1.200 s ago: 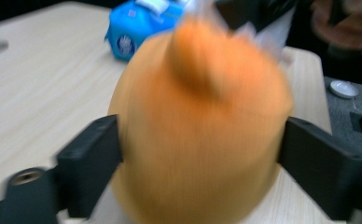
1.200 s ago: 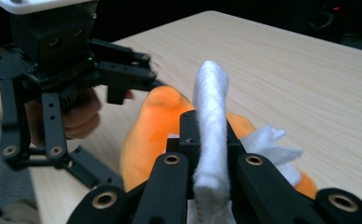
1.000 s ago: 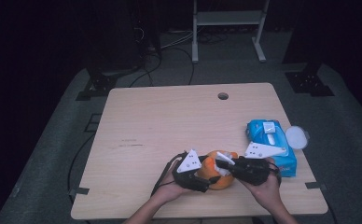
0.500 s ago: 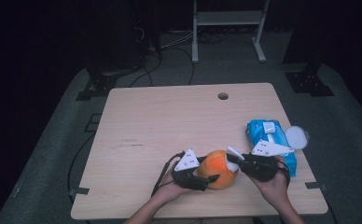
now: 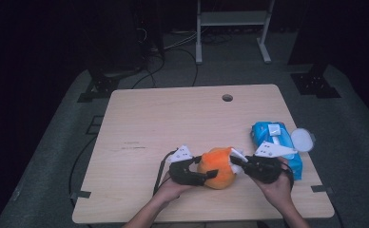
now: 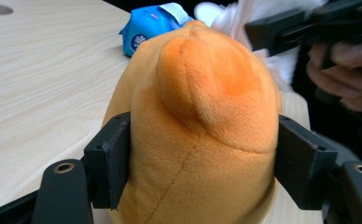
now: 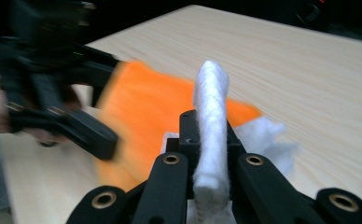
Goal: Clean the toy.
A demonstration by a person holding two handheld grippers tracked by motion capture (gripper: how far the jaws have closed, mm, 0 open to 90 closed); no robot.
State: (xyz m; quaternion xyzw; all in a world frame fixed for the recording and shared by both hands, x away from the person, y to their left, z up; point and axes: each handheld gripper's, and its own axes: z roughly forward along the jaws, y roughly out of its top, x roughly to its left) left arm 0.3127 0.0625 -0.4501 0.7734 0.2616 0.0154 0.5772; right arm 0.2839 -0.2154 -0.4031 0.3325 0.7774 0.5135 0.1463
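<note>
Clamping left fingers on orange plush near desk's front edge, steadying it. Pinching white tuft with right fingers, probably for pulling.

Orange toy: soft short-pile plush, stitched seams. White wad: fluffy fibre stuffing. Table: pale matt wood-grain top. Blue pack: glossy plastic film. Jaws matt black plastic.
</note>
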